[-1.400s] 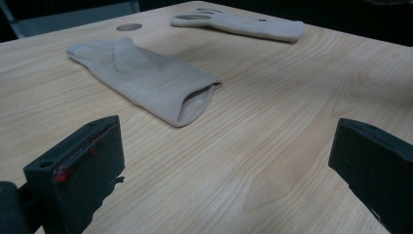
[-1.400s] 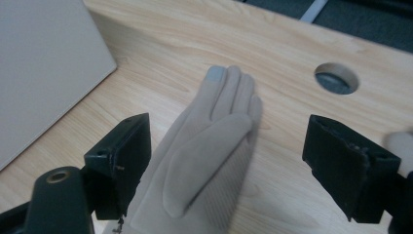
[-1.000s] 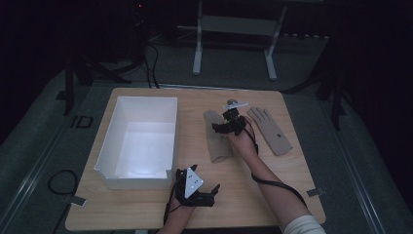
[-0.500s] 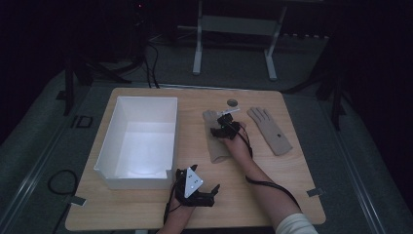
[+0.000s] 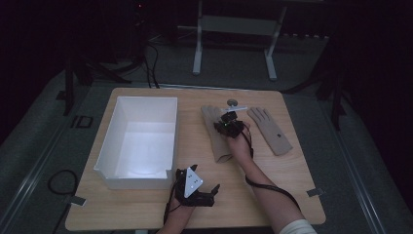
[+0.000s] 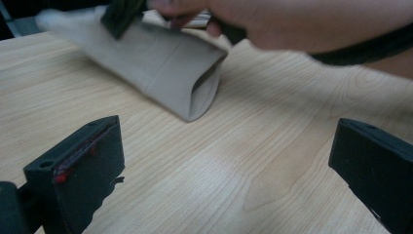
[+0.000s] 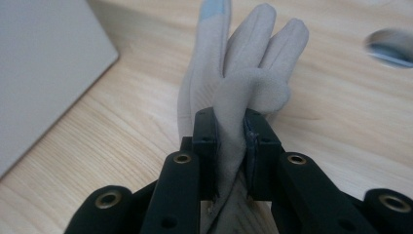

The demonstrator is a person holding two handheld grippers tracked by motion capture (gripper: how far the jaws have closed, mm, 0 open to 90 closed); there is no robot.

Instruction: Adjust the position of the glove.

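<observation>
Item: beige glove (image 7: 234,97), mid bench (image 5: 292,195), pinched in R gripper (image 7: 229,161), jaws just closing (fabric bunched between). L gripper (image 6: 224,161) near edge, jaws wide, empty.

Dark lab: wooden table (image 5: 146,204), floor cables (image 5: 58,178), stands (image 5: 197,48).

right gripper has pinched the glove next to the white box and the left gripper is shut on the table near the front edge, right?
Not quite. The left gripper is open, not shut: the left gripper view shows its fingers wide apart over bare table. The rest holds: the right gripper pinches the glove beside the white box.
</observation>
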